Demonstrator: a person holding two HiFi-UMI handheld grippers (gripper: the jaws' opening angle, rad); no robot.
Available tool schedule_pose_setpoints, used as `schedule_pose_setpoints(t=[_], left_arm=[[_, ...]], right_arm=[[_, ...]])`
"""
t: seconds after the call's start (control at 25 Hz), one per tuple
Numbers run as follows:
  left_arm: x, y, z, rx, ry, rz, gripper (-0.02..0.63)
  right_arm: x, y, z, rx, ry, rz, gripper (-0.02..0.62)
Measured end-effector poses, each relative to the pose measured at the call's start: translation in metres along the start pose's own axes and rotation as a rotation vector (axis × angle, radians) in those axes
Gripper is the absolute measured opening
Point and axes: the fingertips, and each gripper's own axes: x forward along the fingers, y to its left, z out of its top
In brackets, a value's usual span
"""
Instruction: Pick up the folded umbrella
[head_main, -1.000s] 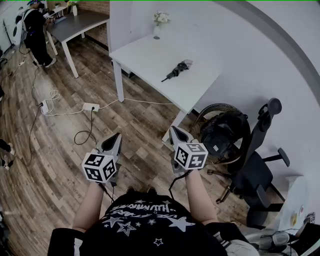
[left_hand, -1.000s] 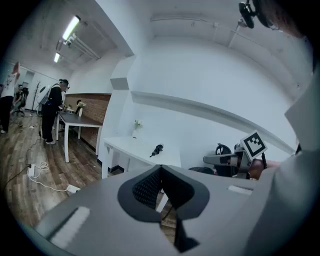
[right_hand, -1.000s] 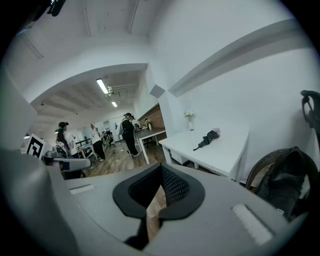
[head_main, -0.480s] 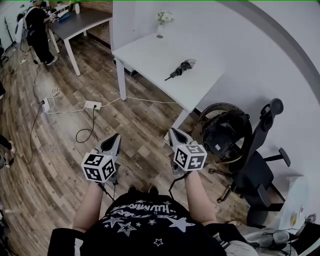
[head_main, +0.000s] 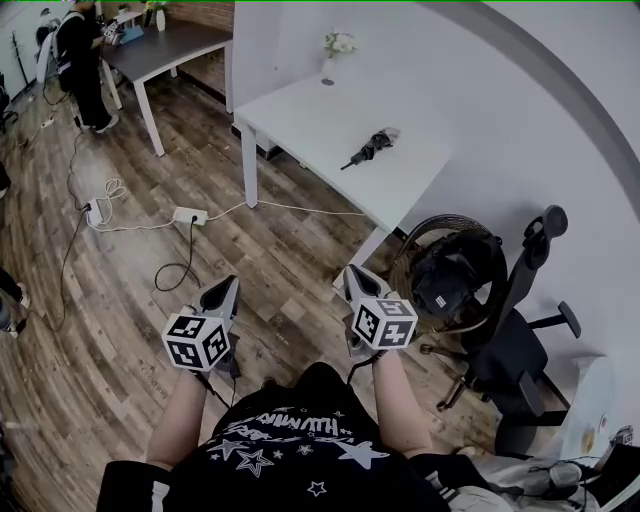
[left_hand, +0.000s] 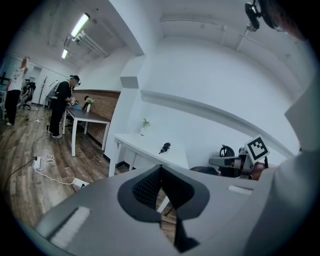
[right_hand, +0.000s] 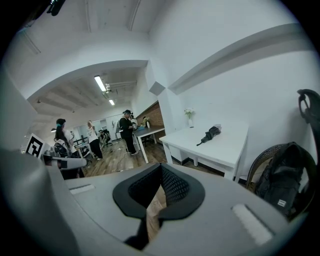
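Jaws together on left gripper (head_main: 226, 287) and right gripper (head_main: 353, 273), nothing held, both over wood floor (head_main: 120, 290), well apart from folded umbrella (head_main: 370, 148) lying on white table (head_main: 300, 115)

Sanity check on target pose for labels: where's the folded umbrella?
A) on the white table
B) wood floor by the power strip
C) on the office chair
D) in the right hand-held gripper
A: the folded umbrella lies flat on the white table, well ahead of the person, with nothing gripping it.
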Motion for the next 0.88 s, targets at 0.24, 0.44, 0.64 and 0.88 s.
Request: schedule_pose_setpoints(t=[0.24,0.44,0.64,0.88], left_arm=[[-0.002,0.014,-0.011,-0.026,0.017,0.004,0.003],[0.019,0.027,-0.006,-0.041,0.02,0.022,0.003],[0.052,0.046,0.008,-0.036,0.025,0.054,0.003],[0.112,0.057,0.03,-0.02,0.041,0.063,0.003]], right_arm=[[0.009,-0.001,-0.003,0.033,0.001,-0.024,0.017],[0.037,-0.011,-0.003,0.041,0.024,-0.01,0.017],[0.08,-0.024,0.006,0.063,0.035,0.022,0.017],[0.132,-0.064,0.033,0.091,0.026,0.02,0.017]])
